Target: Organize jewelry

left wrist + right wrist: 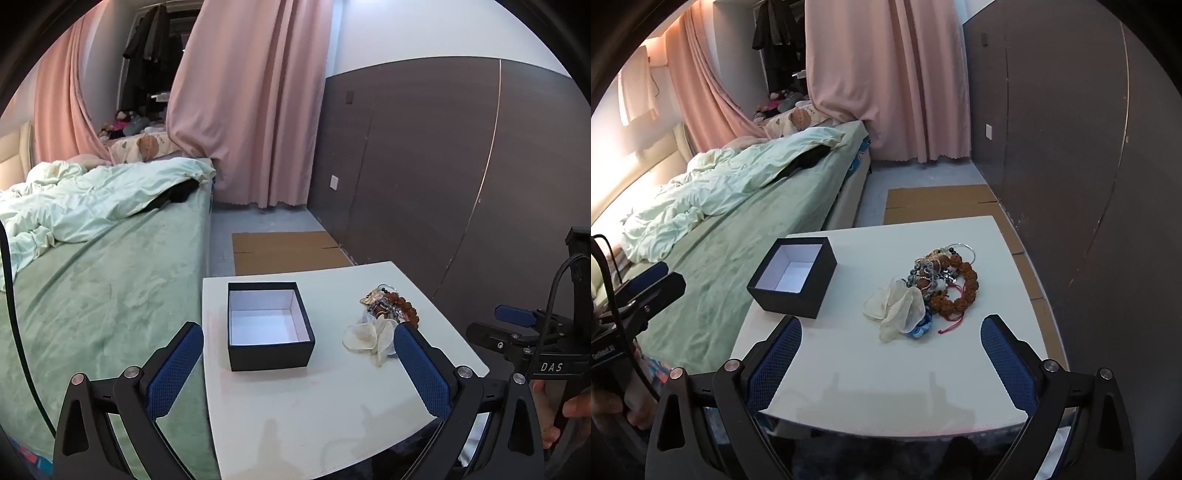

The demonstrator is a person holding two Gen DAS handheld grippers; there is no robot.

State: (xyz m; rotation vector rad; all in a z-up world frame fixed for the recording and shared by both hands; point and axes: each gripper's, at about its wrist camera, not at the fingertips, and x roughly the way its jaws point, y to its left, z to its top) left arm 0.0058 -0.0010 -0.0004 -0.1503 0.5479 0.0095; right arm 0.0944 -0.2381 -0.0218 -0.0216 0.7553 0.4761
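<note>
— What's on the white table (905,369)?
— An open black box (793,277) toward the left, a heap of bracelets (945,277) on the right, and a pale fabric flower (897,308) touching the heap's near side.

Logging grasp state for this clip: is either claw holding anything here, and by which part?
Nothing is held. The left claw and right claw are both open and empty; the jewelry pile lies untouched on the table.
</note>
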